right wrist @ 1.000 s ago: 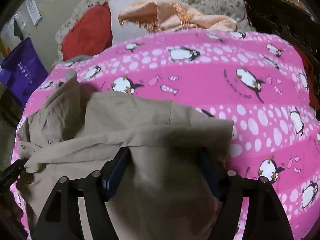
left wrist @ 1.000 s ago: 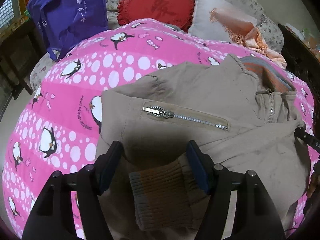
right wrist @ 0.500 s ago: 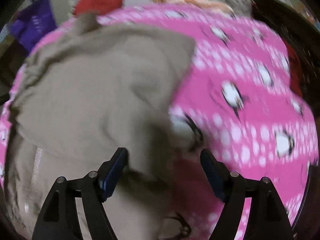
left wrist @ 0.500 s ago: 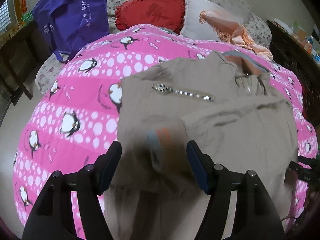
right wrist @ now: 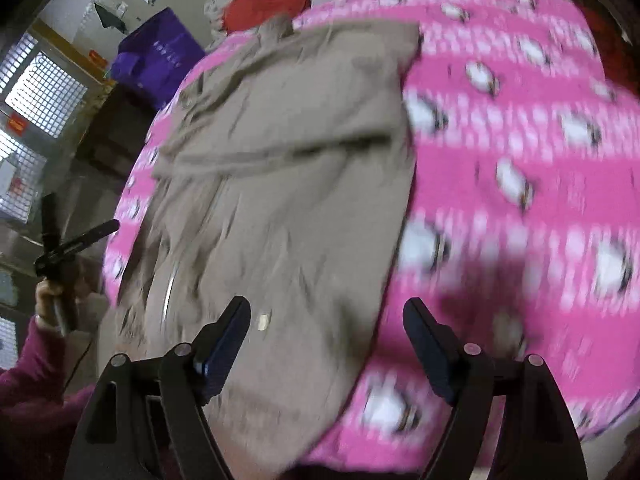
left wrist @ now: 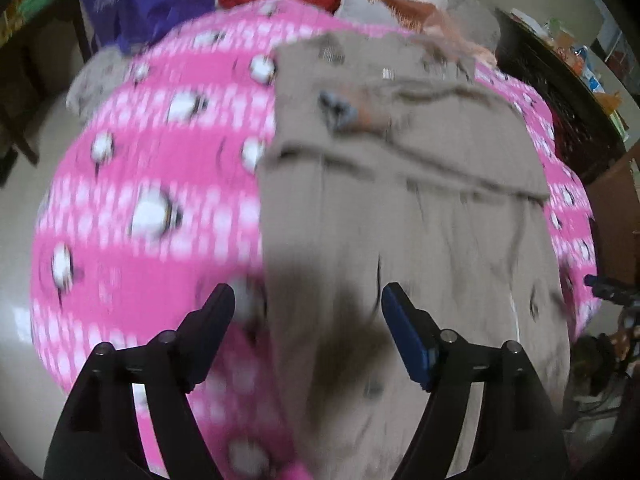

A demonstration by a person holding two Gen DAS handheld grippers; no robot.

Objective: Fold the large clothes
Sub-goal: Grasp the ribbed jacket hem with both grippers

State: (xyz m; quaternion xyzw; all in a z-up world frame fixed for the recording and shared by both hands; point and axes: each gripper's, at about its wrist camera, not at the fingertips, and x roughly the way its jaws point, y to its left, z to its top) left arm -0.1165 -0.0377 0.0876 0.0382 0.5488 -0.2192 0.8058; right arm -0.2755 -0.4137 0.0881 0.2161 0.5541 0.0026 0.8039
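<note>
Two views, both smeared by motion, so I read them carefully.

From my left wrist camera, the left tongs (left wrist: 306, 312) stand wide apart with nothing between them. Just ahead of them and running away from them lies the jacket (left wrist: 404, 208), spread on the pink blanket (left wrist: 152, 184); its near left edge passes between my tips. A sleeve looks folded across its far part. I judge the cloth soft and limp but fairly thick, heavier than a shirt, so it should sag if lifted from one spot. Off to the right of the tips I can just see the other tool.

From my right wrist camera, the right tongs (right wrist: 328, 320) are likewise spread and empty. The jacket (right wrist: 288, 168) lies ahead and to the left of them, with its right edge running up from between the tips; blanket (right wrist: 520, 184) fills the right. I would pinch the near hem at both corners, taking the doubled layers together so that nothing slips.
</note>
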